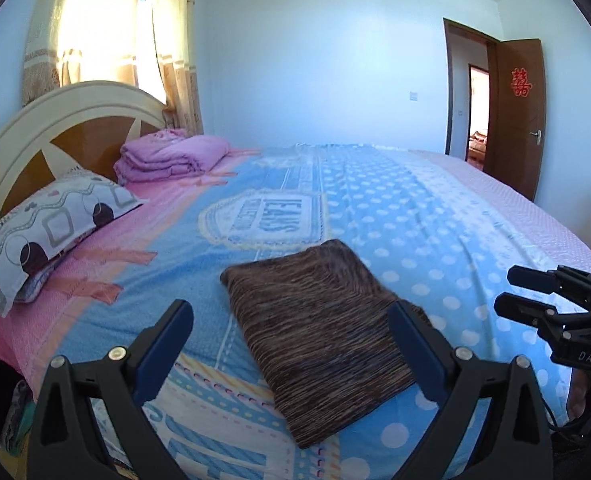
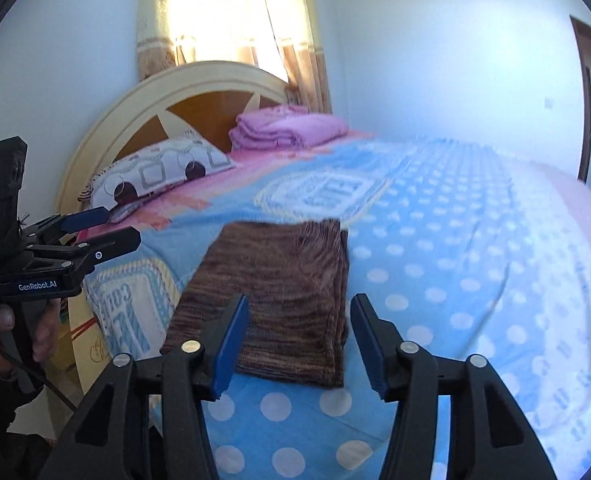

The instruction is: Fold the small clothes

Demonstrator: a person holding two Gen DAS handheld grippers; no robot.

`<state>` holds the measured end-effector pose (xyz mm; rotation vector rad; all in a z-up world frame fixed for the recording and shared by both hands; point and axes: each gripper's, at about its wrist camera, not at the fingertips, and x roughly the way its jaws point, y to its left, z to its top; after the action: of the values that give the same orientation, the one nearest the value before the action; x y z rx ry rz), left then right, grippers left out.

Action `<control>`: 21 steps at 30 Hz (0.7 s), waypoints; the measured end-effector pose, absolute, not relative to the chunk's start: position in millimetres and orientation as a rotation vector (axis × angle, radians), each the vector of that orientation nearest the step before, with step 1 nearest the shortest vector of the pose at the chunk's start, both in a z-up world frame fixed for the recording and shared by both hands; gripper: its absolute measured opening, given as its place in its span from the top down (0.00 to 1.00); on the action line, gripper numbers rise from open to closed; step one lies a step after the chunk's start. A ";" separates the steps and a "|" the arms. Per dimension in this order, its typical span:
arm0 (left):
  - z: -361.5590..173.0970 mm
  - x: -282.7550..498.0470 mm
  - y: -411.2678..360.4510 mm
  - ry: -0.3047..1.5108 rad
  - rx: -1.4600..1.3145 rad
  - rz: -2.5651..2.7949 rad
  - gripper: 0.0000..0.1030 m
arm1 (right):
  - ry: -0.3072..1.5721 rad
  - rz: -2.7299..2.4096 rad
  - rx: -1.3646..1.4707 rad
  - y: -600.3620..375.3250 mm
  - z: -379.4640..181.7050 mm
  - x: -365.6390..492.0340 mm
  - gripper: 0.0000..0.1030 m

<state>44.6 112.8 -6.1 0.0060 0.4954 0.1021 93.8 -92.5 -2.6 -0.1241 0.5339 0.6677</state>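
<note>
A brown striped knitted garment, folded into a flat rectangle, is lying on the blue dotted bedspread, just ahead of and below both tongs. The left tongs are being held wide and empty above it. The right tongs are being held partly open, with nothing between the pads. The fold is judged finished and the garment released. Next, either a fresh garment is to be fetched or this one set aside; none other is being seen nearby.
</note>
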 end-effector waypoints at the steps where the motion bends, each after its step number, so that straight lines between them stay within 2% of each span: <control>1: -5.0 43.0 111.5 0.491 0.008 0.102 0.02 | 0.524 0.663 -0.127 -93.5 -0.8 91.8 0.43; 21: -5.1 39.8 105.3 0.486 0.007 0.102 0.02 | 0.499 0.662 -0.115 -95.7 7.6 75.6 0.41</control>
<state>39.8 105.3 -5.1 0.0075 0.4861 0.1015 75.6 -95.7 7.6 -0.1153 0.4990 0.6623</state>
